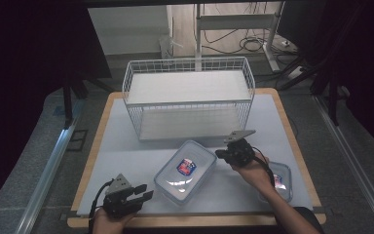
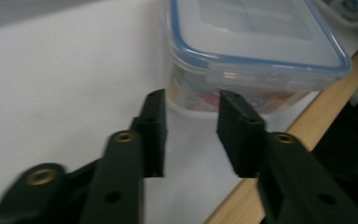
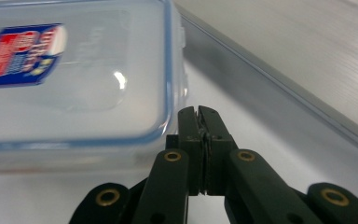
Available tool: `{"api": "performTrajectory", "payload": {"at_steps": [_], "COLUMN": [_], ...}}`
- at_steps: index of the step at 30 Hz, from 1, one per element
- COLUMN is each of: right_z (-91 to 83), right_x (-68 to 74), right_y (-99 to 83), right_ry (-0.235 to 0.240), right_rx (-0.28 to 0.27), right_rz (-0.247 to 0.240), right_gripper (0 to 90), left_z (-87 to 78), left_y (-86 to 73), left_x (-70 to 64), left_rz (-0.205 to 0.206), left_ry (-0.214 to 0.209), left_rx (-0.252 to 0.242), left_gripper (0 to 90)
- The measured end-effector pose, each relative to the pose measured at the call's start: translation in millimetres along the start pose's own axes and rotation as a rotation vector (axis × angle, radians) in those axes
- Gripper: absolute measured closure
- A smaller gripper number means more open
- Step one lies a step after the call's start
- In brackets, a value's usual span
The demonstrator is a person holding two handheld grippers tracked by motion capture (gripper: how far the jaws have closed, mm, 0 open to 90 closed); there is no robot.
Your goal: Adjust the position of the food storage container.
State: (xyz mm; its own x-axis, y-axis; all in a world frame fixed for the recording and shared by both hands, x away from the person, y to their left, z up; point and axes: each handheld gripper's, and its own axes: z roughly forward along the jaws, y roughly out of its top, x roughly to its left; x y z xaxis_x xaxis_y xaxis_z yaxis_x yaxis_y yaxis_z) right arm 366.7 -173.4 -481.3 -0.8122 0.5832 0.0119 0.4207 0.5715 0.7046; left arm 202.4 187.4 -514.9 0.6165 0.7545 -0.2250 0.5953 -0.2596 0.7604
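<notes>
The clear container [image 1: 185,171] with a blue-rimmed lid lies near the desk's [image 1: 126,161] front middle. The right gripper [image 1: 220,153] has its fingers [image 3: 189,126] pressed together on nothing, just beside the container's far corner. The left gripper [image 1: 149,191] holds its fingers [image 2: 154,122] apart, near the container's front end. The lid's red-and-blue label [image 3: 19,56] is too blurred to read. A smaller container [image 1: 281,181] sits by the right edge, a white wire basket [image 1: 189,97] behind.

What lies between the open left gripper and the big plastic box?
Only bare white table: in the left gripper view, the left gripper faces the box with nothing between.
</notes>
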Motion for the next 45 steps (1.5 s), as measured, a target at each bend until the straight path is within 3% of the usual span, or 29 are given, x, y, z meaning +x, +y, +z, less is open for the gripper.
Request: {"api": "performTrajectory", "payload": {"at_steps": [2, 5, 7, 13, 21, 25, 34, 45], "right_z": [7.1, 12.2, 13.4, 13.2, 2.7, -6.7, -29.0, -42.1], "right_x": [-2.5, -5.5, -6.5, -7.6, -5.4, -2.0, 13.2, 23.8], "right_y": [2.6, 4.3, 4.9, 2.5, -5.3, -13.3, -37.0, -50.5], "right_ry": [0.001, 0.022, 0.027, 0.049, 0.046, 0.035, 0.046, 0.045], "right_rx": [0.014, 0.023, 0.030, 0.046, 0.063, 0.070, 0.081, 0.079], "right_rz": [-0.003, 0.002, 0.000, 0.013, 0.029, 0.038, 0.045, 0.036], "right_gripper": [89.3, 89.4, 89.5, 89.7, 89.7, 89.7, 89.8, 89.7], "left_z": [5.0, 11.8, 16.0, 24.0, 31.5, 38.7, 62.3, 78.0], "left_y": [2.2, 4.6, 5.4, 8.4, 17.5, 24.4, 47.3, 59.2], "left_x": [-3.6, -7.7, -8.8, -8.6, 4.3, 17.1, 35.2, 40.4], "left_rz": [-0.003, -0.007, -0.007, -0.002, -0.027, -0.061, -0.070, -0.068], "left_ry": [-0.025, -0.017, -0.015, 0.027, 0.056, 0.043, 0.061, 0.040], "left_rx": [0.005, 0.021, 0.037, 0.068, 0.069, 0.064, 0.076, 0.076], "left_gripper": [75.7, 87.1, 89.9, 90.0, 90.0, 90.0, 90.0, 90.0]}}
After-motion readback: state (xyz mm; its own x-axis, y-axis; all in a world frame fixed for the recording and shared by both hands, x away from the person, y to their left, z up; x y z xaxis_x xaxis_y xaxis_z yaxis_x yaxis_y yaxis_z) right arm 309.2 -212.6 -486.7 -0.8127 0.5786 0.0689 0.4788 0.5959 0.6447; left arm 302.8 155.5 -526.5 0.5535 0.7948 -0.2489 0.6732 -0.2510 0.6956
